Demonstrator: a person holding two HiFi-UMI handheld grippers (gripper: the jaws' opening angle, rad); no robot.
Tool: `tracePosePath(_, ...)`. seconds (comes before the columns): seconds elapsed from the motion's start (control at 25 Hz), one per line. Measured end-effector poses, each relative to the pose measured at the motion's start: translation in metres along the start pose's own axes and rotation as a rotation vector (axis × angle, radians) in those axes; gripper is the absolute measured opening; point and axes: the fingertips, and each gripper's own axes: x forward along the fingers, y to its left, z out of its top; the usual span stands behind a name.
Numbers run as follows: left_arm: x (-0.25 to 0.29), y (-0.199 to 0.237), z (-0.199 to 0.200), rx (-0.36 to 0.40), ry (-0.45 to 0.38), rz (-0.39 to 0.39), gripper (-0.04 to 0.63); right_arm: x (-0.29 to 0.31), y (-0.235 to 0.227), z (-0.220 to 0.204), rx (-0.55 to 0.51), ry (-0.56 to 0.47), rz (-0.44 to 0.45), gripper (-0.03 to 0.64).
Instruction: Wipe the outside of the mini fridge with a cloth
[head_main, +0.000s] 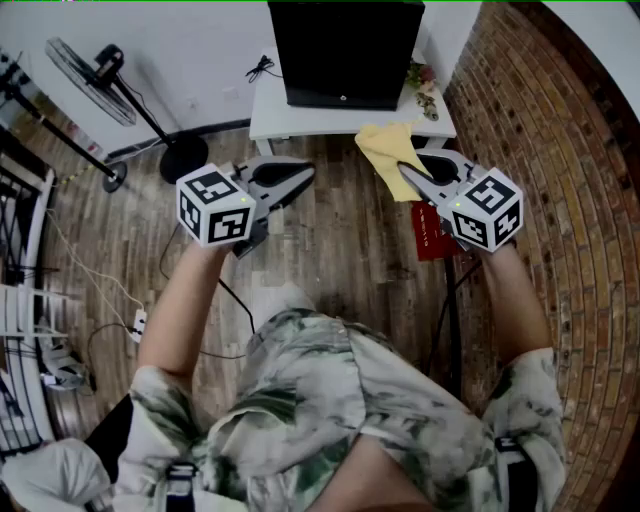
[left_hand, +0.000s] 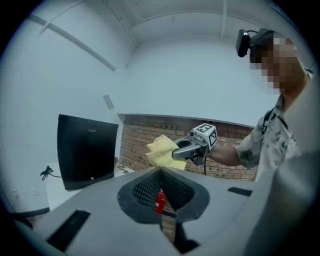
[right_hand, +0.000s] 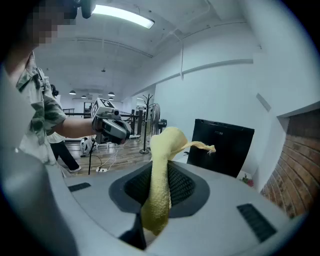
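Black box-shaped mini fridge (head_main: 345, 50) stood on a white table (head_main: 270, 112) at the top centre of the head view, against a pale wall. Neither gripper touched it. Both were well apart from it, lower in the frame, over a wooden plank floor (head_main: 340, 250).

Right gripper (head_main: 410, 178), right of centre, was clamped on a yellow textured cloth (head_main: 390, 150). In the right gripper view the cloth ran as a folded band up between the jaws, and its free end flopped forward toward the fridge. Judgement: with the loose bulk ahead of the tips, a soft pad would meet the fridge before any hard jaw part could.

Left gripper (head_main: 300, 180), left of centre, had its jaws closed together with nothing between them. Its own view showed the pads meeting at the tips. Judgement: it had no part in the hold and was carried level with the other gripper, clear of the cloth.

Limits of view:
- The upper frame edge of the head view cut off the far part of the fridge.
- No handle or door seam could be made out, so the door face could not be determined.
- A red object (head_main: 432, 232) just below the right gripper was partly covered and could not be identified.
- How much cloth hung below the jaws was hidden.
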Motion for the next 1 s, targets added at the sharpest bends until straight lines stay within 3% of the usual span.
tracePosePath(0.2,0.02,0.026,0.008,0.003,0.014,-0.058,0.025,0.025,-0.028,0.01,-0.011,0.026,-0.005,0.084)
tracePosePath(0.44,0.053,0.098,0.043,0.017,0.015,-0.14,0.025,0.078,-0.104,0.046,0.017,0.055,-0.018,0.084)
tracePosePath(0.76,0.079,0.22,0.115,0.044,-0.019,-0.225,0.029,0.168,-0.234,0.158,-0.051,0.076,-0.069,0.087)
tracePosePath(1.0,0.092,0.278,0.125,0.069,-0.007,-0.288,0.029,0.25,-0.314,0.221,-0.093,0.081,-0.119,0.087)
